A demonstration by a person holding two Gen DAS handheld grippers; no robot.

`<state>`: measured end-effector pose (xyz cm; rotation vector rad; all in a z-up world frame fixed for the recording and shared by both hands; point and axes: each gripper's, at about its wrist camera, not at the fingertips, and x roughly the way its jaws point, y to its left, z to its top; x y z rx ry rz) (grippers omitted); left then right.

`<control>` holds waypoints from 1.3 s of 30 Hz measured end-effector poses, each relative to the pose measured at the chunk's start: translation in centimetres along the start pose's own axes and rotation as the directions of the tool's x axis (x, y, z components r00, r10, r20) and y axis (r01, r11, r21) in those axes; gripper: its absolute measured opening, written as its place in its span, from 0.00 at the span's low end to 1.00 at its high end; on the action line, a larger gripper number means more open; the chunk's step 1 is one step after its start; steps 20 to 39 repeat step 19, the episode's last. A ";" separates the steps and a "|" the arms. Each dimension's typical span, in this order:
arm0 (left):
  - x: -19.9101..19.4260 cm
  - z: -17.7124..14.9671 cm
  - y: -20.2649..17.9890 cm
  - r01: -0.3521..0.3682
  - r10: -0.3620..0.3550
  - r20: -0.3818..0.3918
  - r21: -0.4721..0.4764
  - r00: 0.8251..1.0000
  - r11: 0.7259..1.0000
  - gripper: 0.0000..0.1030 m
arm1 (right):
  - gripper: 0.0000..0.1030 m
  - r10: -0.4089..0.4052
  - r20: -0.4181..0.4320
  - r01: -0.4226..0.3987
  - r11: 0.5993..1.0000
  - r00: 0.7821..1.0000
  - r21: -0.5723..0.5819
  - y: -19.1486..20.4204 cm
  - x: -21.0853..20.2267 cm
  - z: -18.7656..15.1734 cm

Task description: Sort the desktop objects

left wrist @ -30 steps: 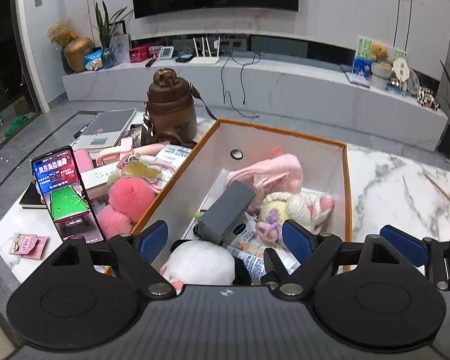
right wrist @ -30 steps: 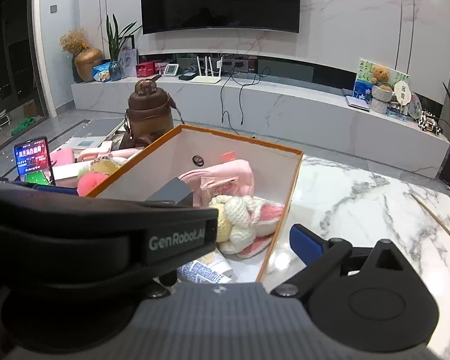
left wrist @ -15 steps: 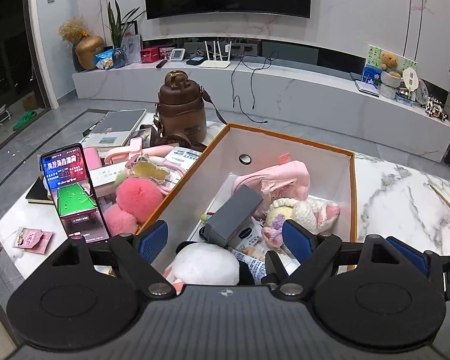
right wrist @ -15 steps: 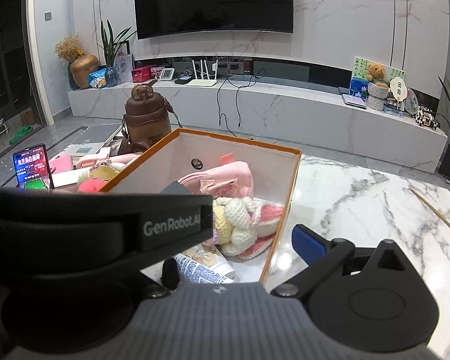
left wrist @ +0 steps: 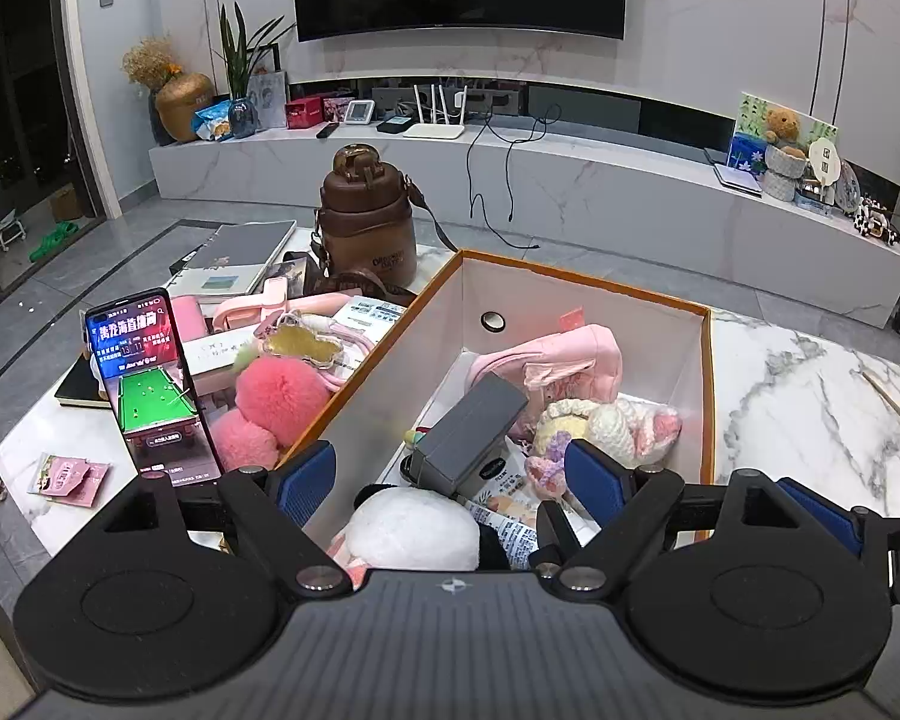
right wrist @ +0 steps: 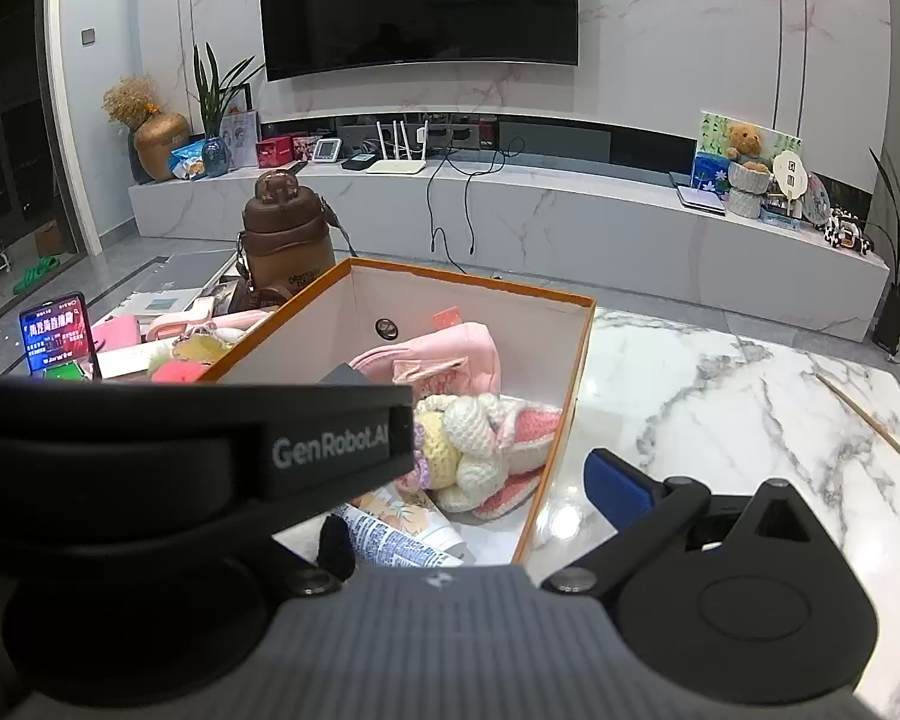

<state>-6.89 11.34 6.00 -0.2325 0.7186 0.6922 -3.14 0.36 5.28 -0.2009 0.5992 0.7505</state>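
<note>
**Both grippers idle over the box, nothing held**

I hold my left gripper (left wrist: 450, 474) spread wide and empty above the near end of the box (left wrist: 707, 396), where the grey case (left wrist: 471, 432) and white plush (left wrist: 414, 525) lie. Right gripper (right wrist: 498, 474): its left finger is hidden, so I cannot tell its opening. Unsorted pink pompom (left wrist: 279, 390) and phone (left wrist: 150, 381) sit left of the box, probably next.

An open orange-rimmed box (left wrist: 707, 372) with white walls sits on the marble table (left wrist: 810, 384), holding a tilted grey case (left wrist: 471, 432), a pink bag (left wrist: 561, 354), a crocheted doll (left wrist: 612, 426) and a white plush (left wrist: 414, 531), while pink pompoms (left wrist: 276, 396) lie just left of the box.
</note>
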 end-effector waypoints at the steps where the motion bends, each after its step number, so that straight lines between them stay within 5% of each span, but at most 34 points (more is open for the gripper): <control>1: 0.0 0.0 0.0 0.000 0.000 0.000 0.000 1.000 1.000 0.96 | 0.98 0.000 -0.001 0.000 1.000 1.000 0.000 0.0 0.0 0.0; 39: -0.3 0.0 -0.3 0.009 -0.009 0.007 0.002 1.000 1.000 0.96 | 0.98 -0.004 -0.007 0.004 1.000 1.000 0.007 0.0 0.1 -0.1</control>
